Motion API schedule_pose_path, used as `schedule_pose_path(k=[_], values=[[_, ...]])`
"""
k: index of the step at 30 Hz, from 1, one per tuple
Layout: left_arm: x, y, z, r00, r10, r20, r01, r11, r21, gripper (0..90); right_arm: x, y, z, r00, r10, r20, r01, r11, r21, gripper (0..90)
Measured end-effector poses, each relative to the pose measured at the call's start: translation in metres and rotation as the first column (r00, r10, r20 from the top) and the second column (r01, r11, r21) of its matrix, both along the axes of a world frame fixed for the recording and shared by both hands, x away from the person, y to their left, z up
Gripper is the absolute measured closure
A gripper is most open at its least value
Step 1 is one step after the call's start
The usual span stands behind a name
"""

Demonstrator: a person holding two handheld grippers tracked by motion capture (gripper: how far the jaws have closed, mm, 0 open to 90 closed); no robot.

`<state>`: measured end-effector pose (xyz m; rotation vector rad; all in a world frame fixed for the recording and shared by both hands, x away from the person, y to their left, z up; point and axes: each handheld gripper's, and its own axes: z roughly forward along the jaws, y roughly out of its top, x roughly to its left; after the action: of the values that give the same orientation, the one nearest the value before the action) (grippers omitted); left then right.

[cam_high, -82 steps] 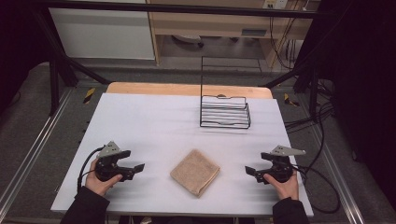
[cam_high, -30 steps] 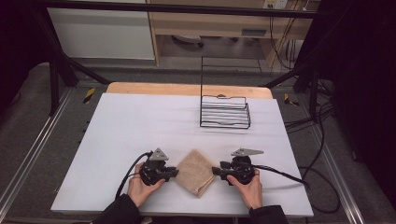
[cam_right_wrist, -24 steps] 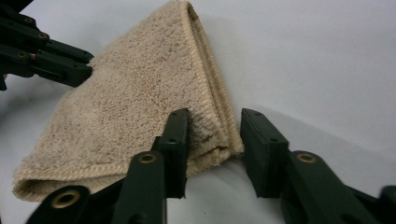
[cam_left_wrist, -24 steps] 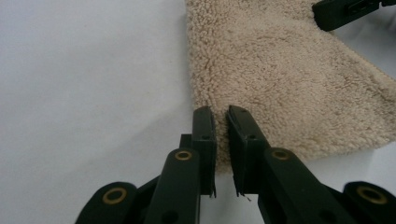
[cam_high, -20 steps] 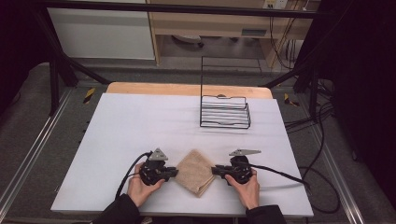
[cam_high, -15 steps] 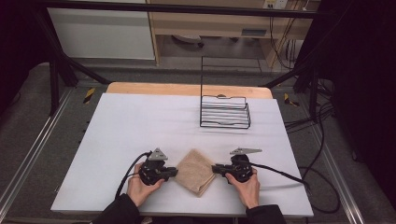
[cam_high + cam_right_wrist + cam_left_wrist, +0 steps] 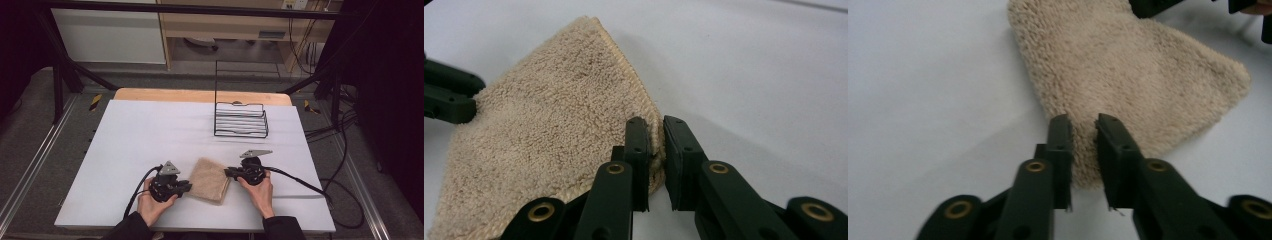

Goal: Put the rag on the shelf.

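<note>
We see a folded beige towel lying flat on the white tabletop near its front edge, our left gripper pinching its near corner, our right gripper clenched on the opposite corner, a black wire rack well apart behind.

Both forearms are coming in from the near edge, angling inward toward each other. The left hand is gripping the left gripper from below and behind, pointing its jaws to the right. The right hand is holding the right gripper, its jaws pointing left. The left gripper's jaws are standing narrowly apart, pinching a corner of the towel. The right gripper's jaws are nearly together, clamping another corner.
</note>
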<state>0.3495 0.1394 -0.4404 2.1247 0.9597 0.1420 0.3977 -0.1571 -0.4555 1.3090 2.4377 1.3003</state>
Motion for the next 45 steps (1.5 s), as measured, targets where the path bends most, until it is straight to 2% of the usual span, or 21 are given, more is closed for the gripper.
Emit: schedule_pose_path(k=[3, 4, 5, 7, 9, 11, 12, 13, 15, 17, 18, 19, 20, 21, 22, 23, 24, 27, 33, 41, 45], values=[[0.01, 0.003, 0.006, 0.9997, 0.021, 0.015, -0.021, 0.9997, -0.008, 58.7, 0.0, -0.001, 0.0, 0.9997, 0.007, 0.024, -0.007, 1.0, -0.005, 78.1], [0.022, 0.004, 0.011, 0.9991, 0.035, 0.024, -0.035, 0.9994, -0.004, 54.1, -0.001, -0.001, 0.001, 0.9996, 0.006, 0.027, -0.006, 1.0, -0.002, 74.8], [0.022, 0.004, 0.011, 0.9991, 0.035, 0.024, -0.035, 0.9994, -0.004, 50.8, -0.002, -0.001, 0.002, 0.9989, 0.001, 0.047, -0.001, 1.0, -0.004, 70.0], [0.035, 0.003, 0.014, 0.998, 0.056, 0.032, -0.055, 0.9983, -0.017, 43.8, -0.003, -0.004, 0.005, 0.9971, -0.003, 0.075, 0.004, 1.0, -0.012, 62.0], [0.053, -0.002, 0.016, 0.9967, 0.074, 0.033, -0.074, 0.997, -0.022, 41.1, -0.005, -0.007, 0.008, 0.995, -0.002, 0.099, 0.004, 1.0, -0.021, 50.9], [0.058, -0.005, 0.016, 0.9964, 0.079, 0.03, -0.078, 0.9967, -0.021, 39.8, -0.007, -0.009, 0.01, 0.9948, -0.004, 0.102, 0.006, 1.0, -0.023, 47.2], [0.063, -0.009, 0.016, 0.9969, 0.075, 0.022, -0.075, 0.9969, -0.022, 39.1, -0.009, -0.013, 0.013, 0.9942, -0.007, 0.108, 0.008, 1.0, -0.004, 41.4], [0.067, -0.013, 0.016, 0.9971, 0.075, 0.012, -0.075, 0.997, -0.022, 39.1, -0.009, -0.013, 0.013, 0.9942, -0.007, 0.108, 0.008, 1.0, -0.004, 41.4], [0.073, -0.022, 0.015, 0.9979, 0.062, 0.018, -0.062, 0.9981, -0.002, 39.2, -0.013, -0.019, 0.017, 0.9937, -0.011, 0.112, 0.011, 1.0, -0.002, 37.0], [0.078, -0.032, 0.013, 0.9986, 0.047, 0.023, -0.048, 0.9979, 0.045, 40.1, -0.015, -0.023, 0.018, 0.9939, -0.013, 0.109, 0.012, 1.0, 0.008, 35.9], [0.082, -0.039, 0.009, 0.9996, 0.027, 0.002, -0.027, 0.9989, 0.039, 42.5, -0.017, -0.024, 0.018, 0.9947, -0.018, 0.101, 0.017, 1.0, 0.012, 35.6], [0.082, -0.039, 0.009, 0.9996, 0.027, 0.002, -0.027, 0.9989, 0.039, 45.3, -0.017, -0.024, 0.018, 0.9947, -0.018, 0.101, 0.017, 1.0, 0.012, 35.6], [0.083, -0.042, 0.008, 0.9997, 0.023, -0.005, -0.023, 0.9986, 0.048, 45.3, -0.018, -0.025, 0.018, 0.9949, -0.022, 0.099, 0.021, 1.0, 0.015, 35.6], [0.085, -0.045, 0.007, 0.9998, 0.021, -0.007, -0.021, 0.998, 0.06, 50.9, -0.018, -0.026, 0.018, 0.995, -0.02, 0.098, 0.02, 1.0, 0.011, 35.6], [0.086, -0.046, 0.007, 0.9998, 0.016, -0.012, -0.015, 0.9973, 0.072, 50.9, -0.019, -0.027, 0.018, 0.9955, -0.026, 0.091, 0.025, 1.0, 0.014, 35.8], [0.088, -0.047, 0.006, 0.9998, 0.013, -0.018, -0.012, 0.997, 0.077, 57.2, -0.019, -0.028, 0.018, 0.9956, -0.032, 0.088, 0.031, 0.999, 0.01, 35.9], [0.089, -0.047, 0.005, 0.9996, 0.014, -0.023, -0.012, 0.9966, 0.082, 57.2, -0.019, -0.028, 0.018, 0.9956, -0.032, 0.088, 0.031, 0.999, 0.01, 35.9], [0.093, -0.044, 0.0, 0.9982, 0.005, -0.06, -0.001, 0.9972, 0.074, 65.1, -0.019, -0.026, 0.017, 0.9962, -0.048, 0.073, 0.046, 0.999, 0.026, 37.8], [0.094, -0.042, -0.001, 0.9958, -0.006, -0.091, 0.011, 0.9982, 0.06, 69.7, -0.016, -0.023, 0.015, 0.9952, -0.077, 0.06, 0.075, 0.997, 0.03, 39.6], [0.091, -0.043, -0.001, 0.9965, -0.012, -0.083, 0.017, 0.9978, 0.064, 73.1, -0.007, -0.007, 0.008, 0.9939, -0.107, 0.025, 0.107, 0.994, 0.031, 44.0], [0.09, -0.043, -0.001, 0.997, -0.014, -0.076, 0.019, 0.9979, 0.062, 74.0, -0.003, -0.004, 0.004, 0.9912, -0.132, -0.015, 0.132, 0.99, 0.038, 52.5]])
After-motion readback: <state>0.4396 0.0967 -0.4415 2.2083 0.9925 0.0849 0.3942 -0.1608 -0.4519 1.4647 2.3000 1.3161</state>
